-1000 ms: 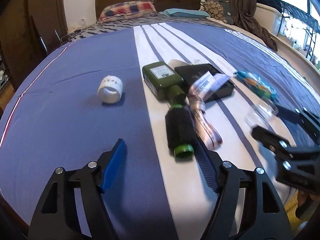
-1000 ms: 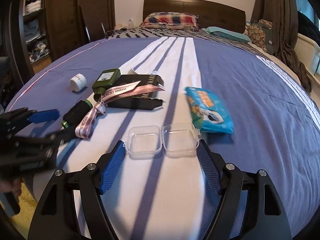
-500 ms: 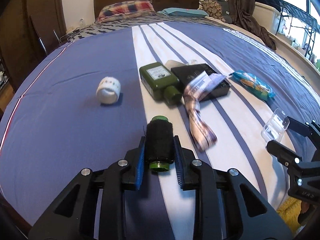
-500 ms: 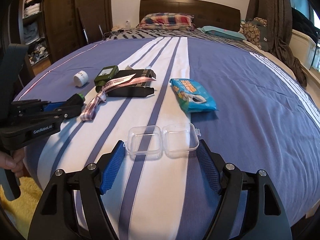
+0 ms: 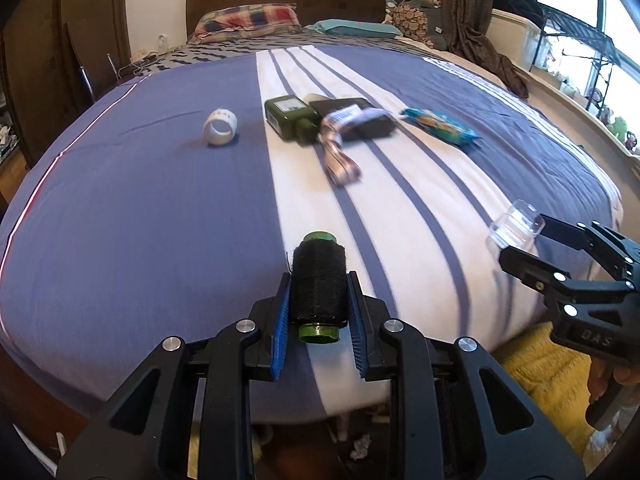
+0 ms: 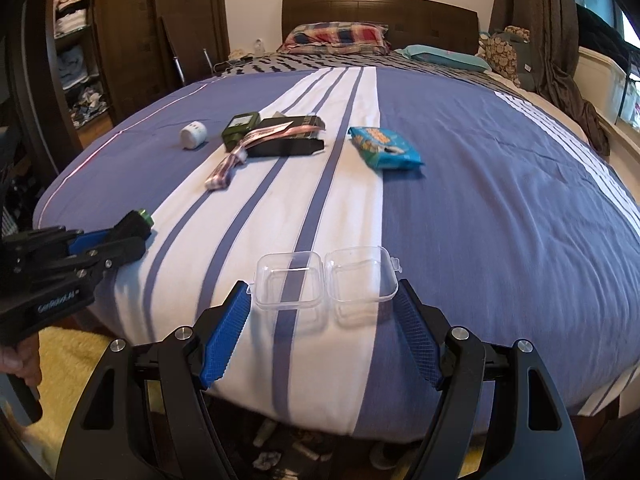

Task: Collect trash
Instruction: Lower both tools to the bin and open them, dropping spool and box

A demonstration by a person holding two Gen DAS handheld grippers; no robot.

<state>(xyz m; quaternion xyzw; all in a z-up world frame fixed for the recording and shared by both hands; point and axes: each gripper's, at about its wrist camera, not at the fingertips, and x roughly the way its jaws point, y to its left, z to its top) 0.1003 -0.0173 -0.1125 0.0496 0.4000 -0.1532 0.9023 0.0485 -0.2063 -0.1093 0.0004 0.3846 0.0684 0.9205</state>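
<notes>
Right now the left gripper point(image 5: 318, 312) is clamped on a spool of black thread point(image 5: 318, 282), its blue pads point(image 5: 282, 320) pressing both sides of the winding. The spool's green ends show front and back, and it hangs lifted over the near edge of the bed point(image 5: 140, 220). In the right wrist view the same gripper point(image 6: 120, 240) sits at the left edge, with the spool's green tip point(image 6: 144, 216) poking out past the fingers and a hand point(image 6: 18, 364) on the grip below.

The right gripper point(image 6: 324, 320) holds a clear plastic case point(image 6: 326, 280), lying open in two halves, between widely spread blue pads point(image 6: 224, 336); each pad meets an outer side of the case. From the left wrist view that gripper point(image 5: 532, 240) shows at the right with the case point(image 5: 516, 226) at its tip, also above the bed's near edge.

Farther up the striped blue and white bedspread lie a roll of white tape point(image 5: 220, 128), a dark green bottle point(image 5: 290, 118), a black box point(image 6: 288, 138) touching the bottle, and a pink printed ribbon point(image 5: 340, 160) draped over the box and trailing toward the near edge. A blue snack packet point(image 6: 386, 148) lies just beside the box on its right. Beyond them, pillows point(image 6: 336, 34) rest against a dark wooden headboard point(image 6: 380, 10).
</notes>
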